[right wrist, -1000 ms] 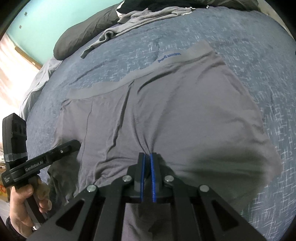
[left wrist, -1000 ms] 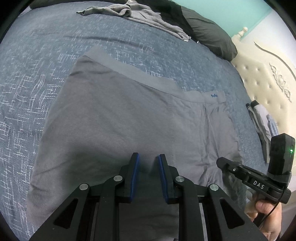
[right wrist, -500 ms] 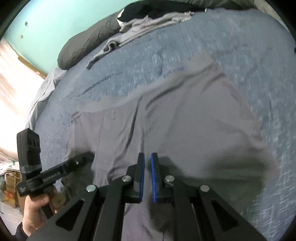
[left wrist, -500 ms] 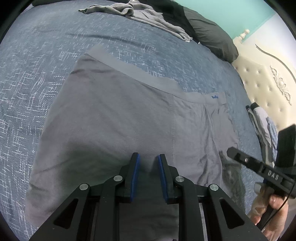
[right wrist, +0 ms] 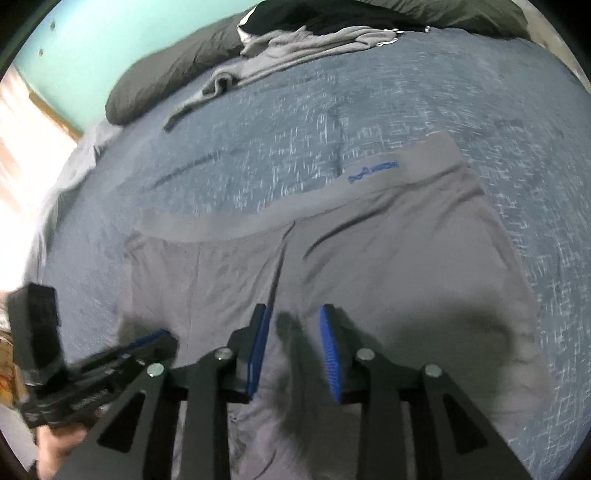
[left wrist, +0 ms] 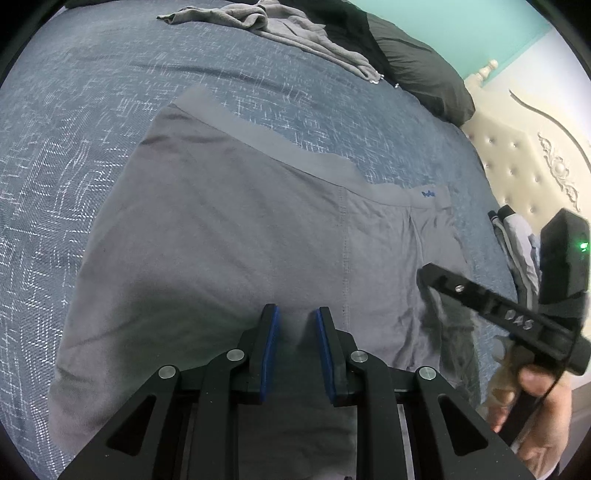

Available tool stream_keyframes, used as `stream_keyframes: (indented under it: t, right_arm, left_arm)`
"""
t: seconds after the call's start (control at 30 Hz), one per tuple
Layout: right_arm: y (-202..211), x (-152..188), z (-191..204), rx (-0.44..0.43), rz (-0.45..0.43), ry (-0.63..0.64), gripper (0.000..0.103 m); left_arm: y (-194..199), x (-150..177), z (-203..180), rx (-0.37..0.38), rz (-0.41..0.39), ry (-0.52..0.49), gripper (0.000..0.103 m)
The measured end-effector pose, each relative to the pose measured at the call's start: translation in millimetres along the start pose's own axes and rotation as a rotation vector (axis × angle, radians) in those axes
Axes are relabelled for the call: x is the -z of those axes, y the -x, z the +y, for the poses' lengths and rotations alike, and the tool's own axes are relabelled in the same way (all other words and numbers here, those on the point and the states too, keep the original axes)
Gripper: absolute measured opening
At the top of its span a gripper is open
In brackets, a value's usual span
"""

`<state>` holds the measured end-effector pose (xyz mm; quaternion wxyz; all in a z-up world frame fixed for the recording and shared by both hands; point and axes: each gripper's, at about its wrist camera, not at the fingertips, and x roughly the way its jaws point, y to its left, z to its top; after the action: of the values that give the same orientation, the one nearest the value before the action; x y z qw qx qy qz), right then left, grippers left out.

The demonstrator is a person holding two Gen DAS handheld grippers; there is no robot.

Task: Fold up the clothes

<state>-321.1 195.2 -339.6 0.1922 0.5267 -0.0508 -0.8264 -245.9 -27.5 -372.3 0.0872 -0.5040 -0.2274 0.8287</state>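
**Grey shorts spread flat on the bed, both grippers open above them**

Nearest the left wrist camera, the left gripper [left wrist: 296, 318] sits over the lower part of the grey shorts [left wrist: 236, 236], its blue-padded fingers [left wrist: 269, 343] set a moderate gap apart with only cloth showing between them; nothing is clamped. In the right wrist view the right gripper [right wrist: 293, 316] likewise stands with its jaws apart, a little wider, above the fabric near the central seam, and its dark shadow falls on the cloth between the pads. Whether either set of fingertips touches the fabric cannot be told.

Each tool shows in the other's view: the right gripper [left wrist: 424, 275] enters at the right edge of the left view, gripped by the right hand [left wrist: 535, 413], with a green light on its black housing; the left gripper [right wrist: 159, 341], blurred, lies at the lower left of the right view.

The grey shorts [right wrist: 332, 277] lie fairly flat on the blue bedspread [left wrist: 74, 147], waistband [left wrist: 266, 138] on the far side, with small blue lettering [right wrist: 373, 172] on the band. A few creases run near the central seam.

Farther off, a crumpled grey garment [left wrist: 295, 33] lies near the dark pillow [left wrist: 417, 70]. Beyond these are a cream tufted headboard [left wrist: 517, 162] and a turquoise wall [left wrist: 461, 26].
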Motion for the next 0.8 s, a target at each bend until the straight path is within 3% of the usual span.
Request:
stream_keyframes:
  t: [0.1,0.17,0.37,0.8]
  right_arm:
    - [-1,2,0,0.008,-0.007,0.015,0.027]
    - [-2,3,-1,0.011,-0.013,0.023,0.014]
    - [-2,5,-4,0.017,-0.038,0.038,0.0]
    - [8,-3,-18,-0.043,-0.076,-0.068,0.001]
  left_arm:
    - [0,0,1,0.002,0.001,0.0,0.022]
    - [0,0,0,-0.001,0.0,-0.003,0.022]
    - [0,1,-1,-0.001,0.0,-0.004,0.022]
    - [0,1,-1,0.002,0.0,0.001,0.022]
